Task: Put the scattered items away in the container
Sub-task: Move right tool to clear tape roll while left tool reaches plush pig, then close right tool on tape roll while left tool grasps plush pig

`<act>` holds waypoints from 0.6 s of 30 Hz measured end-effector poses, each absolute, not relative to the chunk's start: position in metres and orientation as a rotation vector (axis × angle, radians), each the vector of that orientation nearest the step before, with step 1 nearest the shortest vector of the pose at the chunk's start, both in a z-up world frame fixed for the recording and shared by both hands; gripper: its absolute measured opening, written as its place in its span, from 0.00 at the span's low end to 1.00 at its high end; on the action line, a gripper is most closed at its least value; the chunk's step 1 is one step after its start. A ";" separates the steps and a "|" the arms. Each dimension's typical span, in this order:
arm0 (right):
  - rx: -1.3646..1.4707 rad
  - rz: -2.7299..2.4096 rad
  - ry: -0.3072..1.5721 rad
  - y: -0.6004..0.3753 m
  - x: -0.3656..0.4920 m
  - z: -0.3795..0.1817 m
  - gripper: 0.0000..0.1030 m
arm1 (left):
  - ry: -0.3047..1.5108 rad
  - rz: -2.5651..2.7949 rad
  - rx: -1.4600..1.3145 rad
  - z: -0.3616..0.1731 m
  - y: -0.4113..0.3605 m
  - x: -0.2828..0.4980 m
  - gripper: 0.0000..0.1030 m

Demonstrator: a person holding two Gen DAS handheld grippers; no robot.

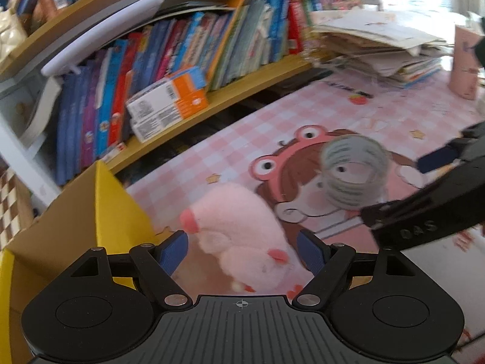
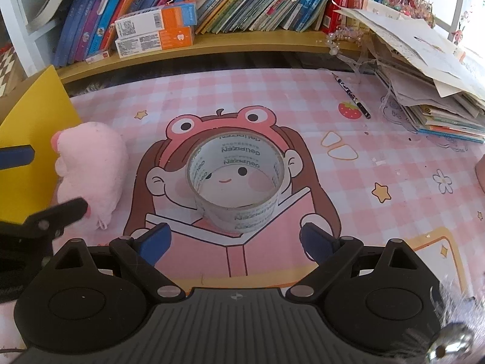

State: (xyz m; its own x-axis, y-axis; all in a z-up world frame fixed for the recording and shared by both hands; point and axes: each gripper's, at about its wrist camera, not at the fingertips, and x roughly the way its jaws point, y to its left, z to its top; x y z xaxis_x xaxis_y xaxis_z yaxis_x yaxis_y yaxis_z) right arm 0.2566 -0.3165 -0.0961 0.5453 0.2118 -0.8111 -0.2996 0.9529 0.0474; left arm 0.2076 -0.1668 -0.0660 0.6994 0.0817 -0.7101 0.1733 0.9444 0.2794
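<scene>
A pink plush toy [image 1: 239, 239] lies on the pink checked desk mat, just ahead of my open left gripper [image 1: 242, 250], partly between its blue pads. It also shows in the right wrist view [image 2: 91, 170] at the left. A roll of clear tape [image 2: 236, 179] stands on the mat, just ahead of my open, empty right gripper [image 2: 236, 242]; it also shows in the left wrist view [image 1: 354, 173]. A yellow cardboard box [image 1: 69, 224] stands at the left, beside the plush, and shows in the right wrist view [image 2: 33, 139].
A wooden shelf [image 2: 242, 42] full of books runs along the back, with orange-and-white cartons [image 2: 154, 30] on it. A messy pile of papers and books [image 2: 424, 75] sits at the right. A pencil [image 2: 351, 94] lies on the mat [image 2: 394, 166]. A pink cup [image 1: 465, 63] stands far right.
</scene>
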 end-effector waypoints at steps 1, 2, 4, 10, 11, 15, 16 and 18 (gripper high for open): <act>-0.101 0.305 0.949 -0.316 0.258 -0.097 0.90 | 0.803 -0.040 0.334 -0.068 -0.166 0.210 0.79; -0.100 0.305 0.952 -0.316 0.260 -0.098 0.90 | 0.809 -0.031 0.330 -0.070 -0.166 0.213 0.79; -0.100 0.306 0.955 -0.315 0.263 -0.100 0.90 | 0.823 -0.016 0.327 -0.075 -0.166 0.218 0.79; -0.099 0.301 0.956 -0.313 0.275 -0.104 0.90 | 0.827 0.035 0.350 -0.088 -0.169 0.229 0.84; -0.098 0.299 0.955 -0.313 0.276 -0.104 0.90 | 0.824 0.038 0.357 -0.089 -0.170 0.231 0.84; -0.095 0.296 0.962 -0.313 0.286 -0.109 0.90 | 0.828 0.029 0.366 -0.094 -0.173 0.237 0.84; -0.094 0.299 0.965 -0.313 0.288 -0.110 0.90 | 0.832 0.022 0.366 -0.095 -0.174 0.239 0.84; -0.094 0.304 0.966 -0.312 0.292 -0.112 0.90 | 0.841 0.008 0.366 -0.098 -0.176 0.242 0.84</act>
State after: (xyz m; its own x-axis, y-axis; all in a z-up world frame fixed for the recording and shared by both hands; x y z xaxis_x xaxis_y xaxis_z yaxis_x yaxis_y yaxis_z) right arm 0.2917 -0.3123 -0.1117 0.5297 0.2129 -0.8210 -0.2960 0.9535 0.0562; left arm 0.2416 -0.1757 -0.0979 0.6702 0.1502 -0.7268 0.1368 0.9375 0.3199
